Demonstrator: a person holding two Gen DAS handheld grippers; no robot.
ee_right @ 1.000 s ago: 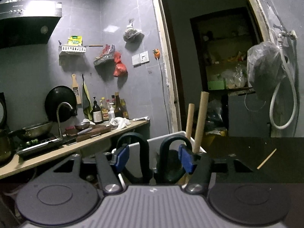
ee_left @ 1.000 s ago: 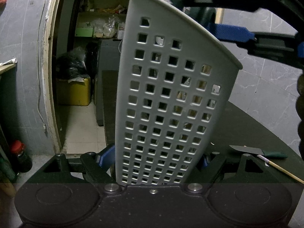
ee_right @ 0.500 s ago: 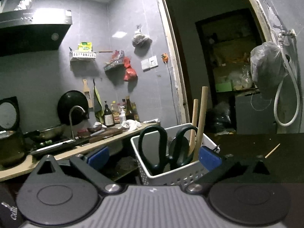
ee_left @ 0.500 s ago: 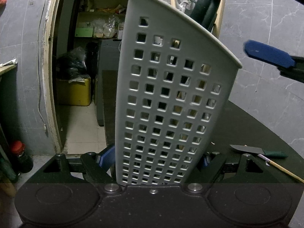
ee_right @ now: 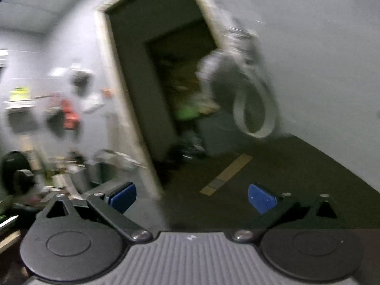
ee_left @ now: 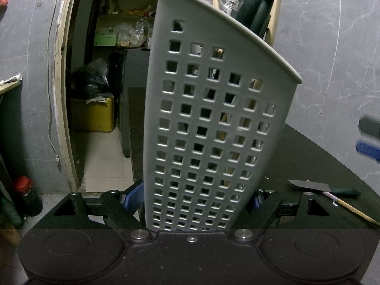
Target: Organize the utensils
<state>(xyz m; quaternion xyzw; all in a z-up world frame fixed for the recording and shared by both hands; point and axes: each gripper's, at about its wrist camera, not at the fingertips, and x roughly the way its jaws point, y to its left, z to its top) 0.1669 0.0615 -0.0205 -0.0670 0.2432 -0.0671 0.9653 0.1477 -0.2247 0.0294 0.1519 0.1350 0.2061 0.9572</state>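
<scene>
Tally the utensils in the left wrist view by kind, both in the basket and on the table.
Scissors, in the basket: 1
Wooden handles, in the basket: 2
Knife, on the table: 1
Wooden stick, on the table: 1
Total: 5

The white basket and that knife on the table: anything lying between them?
No: between the white basket and the knife the left wrist view shows only bare dark table.

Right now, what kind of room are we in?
Probably a home kitchen: a white utensil basket with scissors in it stands on a dark counter, beside a knife, with grey tiled walls around.
</scene>
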